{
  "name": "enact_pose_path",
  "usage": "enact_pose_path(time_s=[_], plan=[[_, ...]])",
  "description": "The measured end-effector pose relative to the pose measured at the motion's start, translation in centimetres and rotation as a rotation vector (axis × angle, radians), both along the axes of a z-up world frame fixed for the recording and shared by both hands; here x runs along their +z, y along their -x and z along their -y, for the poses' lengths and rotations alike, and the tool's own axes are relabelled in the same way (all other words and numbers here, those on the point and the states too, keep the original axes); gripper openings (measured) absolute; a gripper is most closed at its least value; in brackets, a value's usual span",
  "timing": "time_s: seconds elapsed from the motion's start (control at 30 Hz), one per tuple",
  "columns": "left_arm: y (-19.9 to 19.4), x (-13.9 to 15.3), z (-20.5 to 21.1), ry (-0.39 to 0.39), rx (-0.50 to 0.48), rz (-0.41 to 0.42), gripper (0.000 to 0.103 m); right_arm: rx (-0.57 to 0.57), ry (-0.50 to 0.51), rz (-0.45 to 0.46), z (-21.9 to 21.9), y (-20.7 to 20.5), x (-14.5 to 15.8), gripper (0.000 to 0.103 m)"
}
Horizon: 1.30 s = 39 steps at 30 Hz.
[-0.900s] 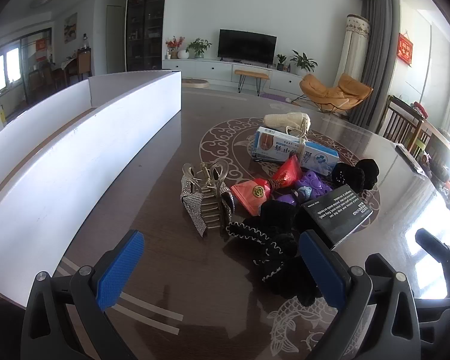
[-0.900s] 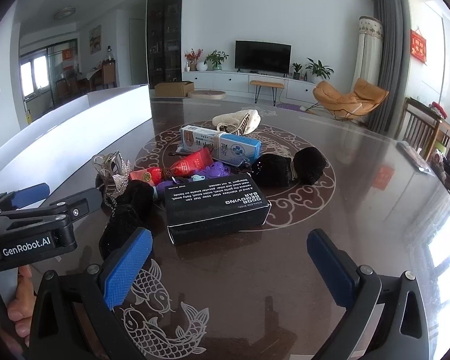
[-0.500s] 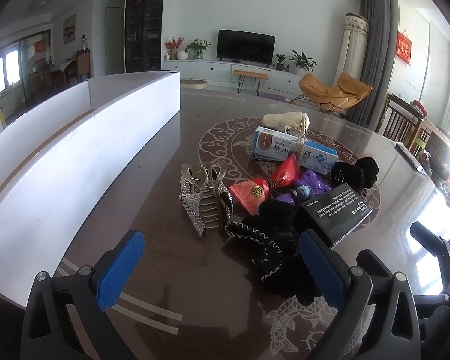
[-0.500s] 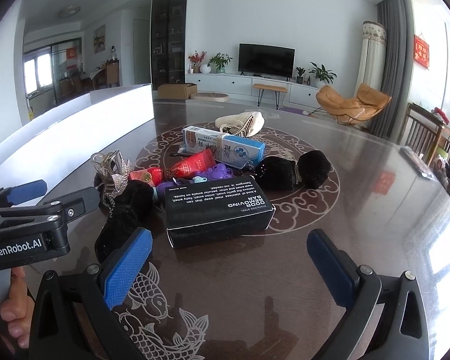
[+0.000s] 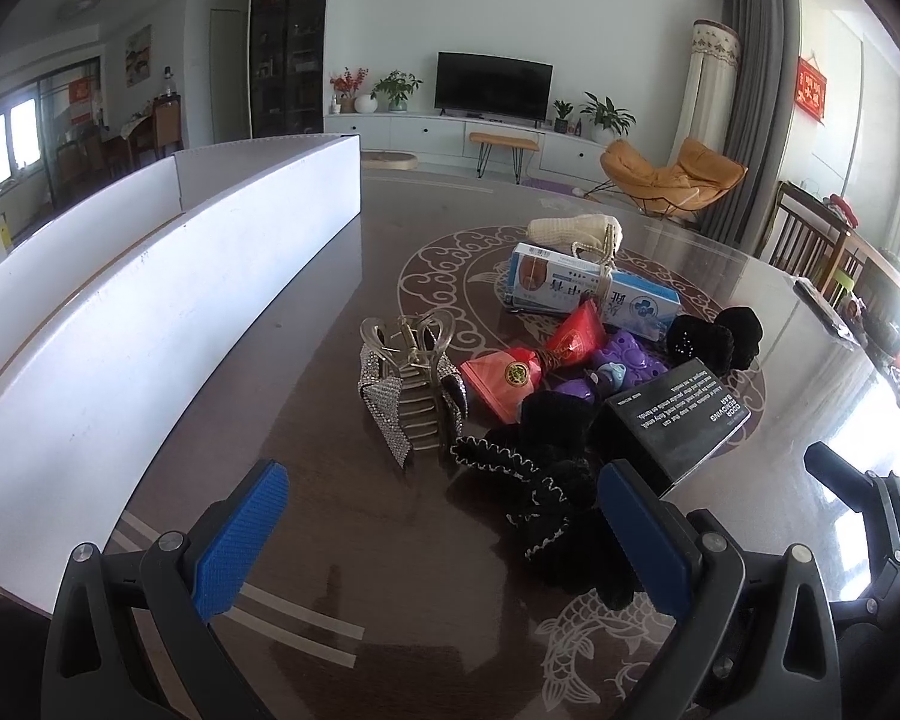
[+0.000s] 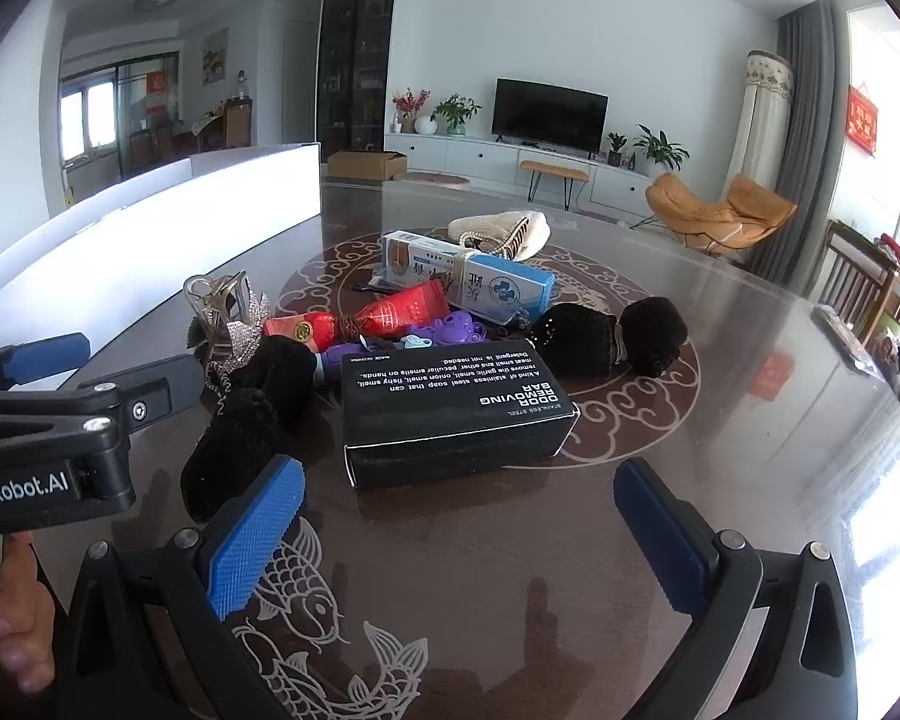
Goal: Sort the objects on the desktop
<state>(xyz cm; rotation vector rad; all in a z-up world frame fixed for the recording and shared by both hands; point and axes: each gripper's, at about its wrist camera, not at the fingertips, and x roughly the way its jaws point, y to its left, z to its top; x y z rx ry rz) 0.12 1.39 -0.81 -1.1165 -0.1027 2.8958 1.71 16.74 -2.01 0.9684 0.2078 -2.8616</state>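
Observation:
A pile of small objects lies mid-table. A black soap box [image 6: 450, 414] [image 5: 678, 420] is nearest my right gripper [image 6: 456, 546], which is open and empty just in front of it. A rhinestone hair claw [image 5: 411, 384] [image 6: 228, 318], black scrunchies [image 5: 546, 474] [image 6: 240, 426], a red pouch [image 5: 528, 360] [image 6: 390, 315], purple clips [image 5: 624, 360], a blue-white medicine box [image 5: 588, 294] [image 6: 468, 276], a cream knit pouch [image 5: 570, 231] and black hair ties [image 6: 606, 333] lie around. My left gripper [image 5: 438, 540] is open and empty, in front of the claw and scrunchies.
A long white tray [image 5: 150, 300] [image 6: 150, 240] runs along the table's left side. The dark glass table [image 6: 720, 450] has fish patterns near me. The left gripper's body [image 6: 60, 420] shows at the right wrist view's left. Chairs [image 5: 828, 252] stand at the right.
Both grippers have moved slightly closer to the pile; the black box looms a little larger in the right wrist view. Nothing on the table has moved.

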Motion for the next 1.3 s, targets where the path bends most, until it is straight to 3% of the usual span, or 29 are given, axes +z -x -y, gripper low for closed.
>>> enact_pose_path(time_s=[0.9, 1.07, 1.3], plan=[[-1.0, 1.8, -0.8, 0.014, -0.035, -0.044, 0.103, -0.029, 0.046, 0.0, -0.8, -0.1, 0.0, 0.103], [-0.9, 1.9, 0.0, -0.026, -0.018, -0.03, 0.103, -0.03, 0.053, 0.01, -0.8, 0.1, -0.1, 0.103], [-1.0, 1.7, -0.2, -0.023, -0.025, -0.03, 0.103, -0.049, 0.061, 0.004, -1.1, 0.1, -0.1, 0.103]])
